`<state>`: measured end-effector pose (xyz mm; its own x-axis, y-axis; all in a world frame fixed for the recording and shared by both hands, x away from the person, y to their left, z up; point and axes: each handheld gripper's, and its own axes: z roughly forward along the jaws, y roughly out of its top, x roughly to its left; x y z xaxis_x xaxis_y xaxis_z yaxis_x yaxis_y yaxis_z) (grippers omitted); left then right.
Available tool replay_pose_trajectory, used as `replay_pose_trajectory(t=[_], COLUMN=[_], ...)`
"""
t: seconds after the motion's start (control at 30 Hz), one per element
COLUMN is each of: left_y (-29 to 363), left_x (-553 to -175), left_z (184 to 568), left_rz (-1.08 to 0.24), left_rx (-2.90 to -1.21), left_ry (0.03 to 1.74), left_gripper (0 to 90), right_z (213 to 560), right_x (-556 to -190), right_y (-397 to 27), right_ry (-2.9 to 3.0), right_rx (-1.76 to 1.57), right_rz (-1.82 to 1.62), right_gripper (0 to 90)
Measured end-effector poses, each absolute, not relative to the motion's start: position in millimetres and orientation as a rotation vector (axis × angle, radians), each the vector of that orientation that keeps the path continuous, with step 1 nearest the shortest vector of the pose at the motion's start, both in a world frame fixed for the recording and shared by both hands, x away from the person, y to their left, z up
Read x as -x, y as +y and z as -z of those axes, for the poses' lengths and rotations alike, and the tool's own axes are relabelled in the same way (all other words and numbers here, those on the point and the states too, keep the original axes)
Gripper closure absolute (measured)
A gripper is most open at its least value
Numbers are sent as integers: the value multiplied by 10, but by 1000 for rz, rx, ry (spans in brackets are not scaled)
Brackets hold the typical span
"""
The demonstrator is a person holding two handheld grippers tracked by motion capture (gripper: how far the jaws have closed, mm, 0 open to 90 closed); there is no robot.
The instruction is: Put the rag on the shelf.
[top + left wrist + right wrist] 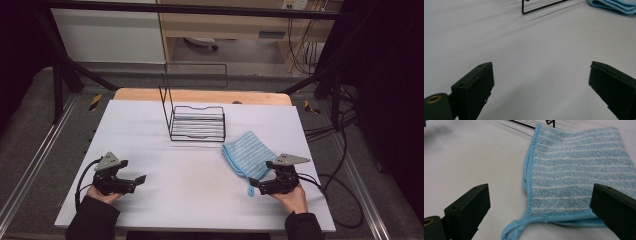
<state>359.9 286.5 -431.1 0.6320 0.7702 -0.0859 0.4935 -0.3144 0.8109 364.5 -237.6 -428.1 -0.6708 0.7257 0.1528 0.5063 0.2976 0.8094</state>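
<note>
Blue striped towel (579, 170): soft, light, folded flat on desk (190, 175). My right gripper (539, 207) fingers, spread and empty, should pinch its hemmed near corner; left gripper (541, 85) likewise spread.

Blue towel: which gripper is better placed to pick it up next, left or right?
Right, most likely. The right gripper sits open just short of the blue towel, near edge and hanging loop between its jaws. The left gripper is open over bare table, towel far off.

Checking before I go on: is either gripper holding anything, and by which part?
Nothing is held. Right gripper is open at the folded blue cloth; left gripper is open over bare table.
</note>
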Motion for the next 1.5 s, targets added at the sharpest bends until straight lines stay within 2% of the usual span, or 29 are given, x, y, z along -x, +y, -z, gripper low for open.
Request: replay_pose_trajectory(t=[0.23, 0.63, 0.9, 1.07, 1.23, 1.5], left_y=[2851, 2851, 2840, 2841, 2842, 2834], left_x=[-3606, -3604, -3612, -3618, -3621, -3626], left_z=[4323, 4319, 4322, 4320, 4321, 4325], left_rz=[-398, -400, -403, -402, -399, -396], left_rx=[-1991, -1992, -1998, -1998, -2000, -2001], left_ry=[996, 996, 995, 994, 992, 993], left_gripper=[62, 62, 64, 64, 65, 67], right_z=[4221, 4360, 4438, 4469, 4468, 4440], right_x=[-3727, -3926, -3938, -3936, -3940, -3971], right_y=[-2228, -1994, -1977, -1960, -1973, -1988], right_ry=[2347, 2448, 2452, 2445, 2432, 2449], right_rx=[-1106, -994, -907, -867, -840, -862], right_rz=[-1242, -968, -894, -861, -841, -845], right_gripper=[95, 396, 464, 544, 667, 760])
